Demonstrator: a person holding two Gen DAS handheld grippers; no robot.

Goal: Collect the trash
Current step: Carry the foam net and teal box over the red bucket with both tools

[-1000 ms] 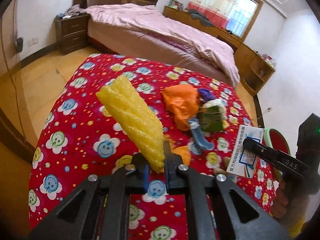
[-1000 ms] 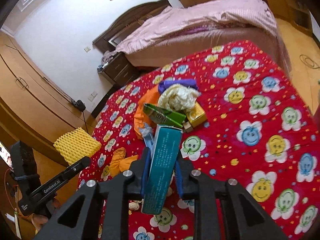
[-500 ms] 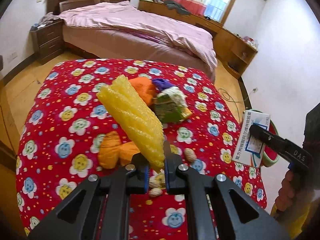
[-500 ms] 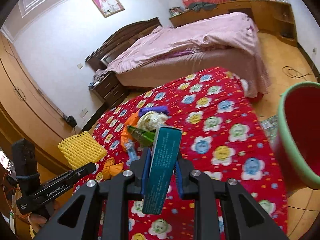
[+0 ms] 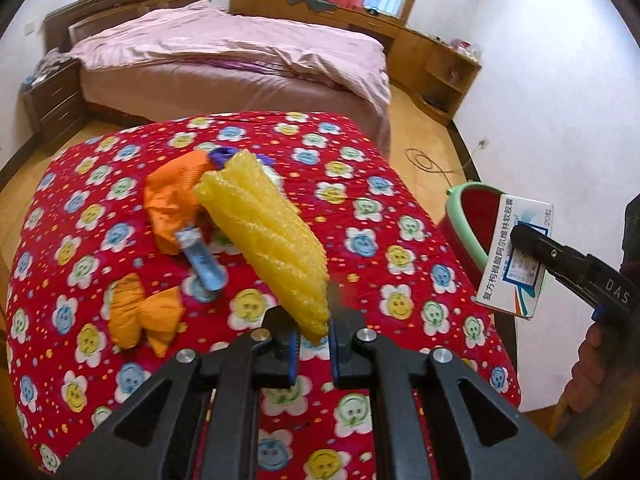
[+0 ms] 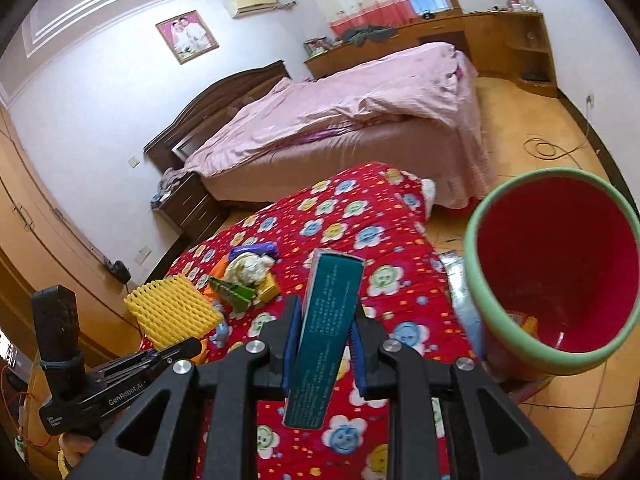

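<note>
A yellow foam net sleeve (image 5: 267, 240) was held clamped at its lower end between the jaws of the left gripper (image 5: 313, 334), raised above the red flowered cloth (image 5: 384, 184) on which an orange bag (image 5: 172, 192), a blue wrapper (image 5: 202, 260) and a crumpled orange piece (image 5: 140, 316) were left lying. A teal medicine box (image 6: 326, 332) was gripped upright between the closed-in jaws of the right gripper (image 6: 322, 342), near the edge of the cloth and beside the red bucket with a green rim (image 6: 560, 360), in whose bottom a few scraps could be seen.
</note>
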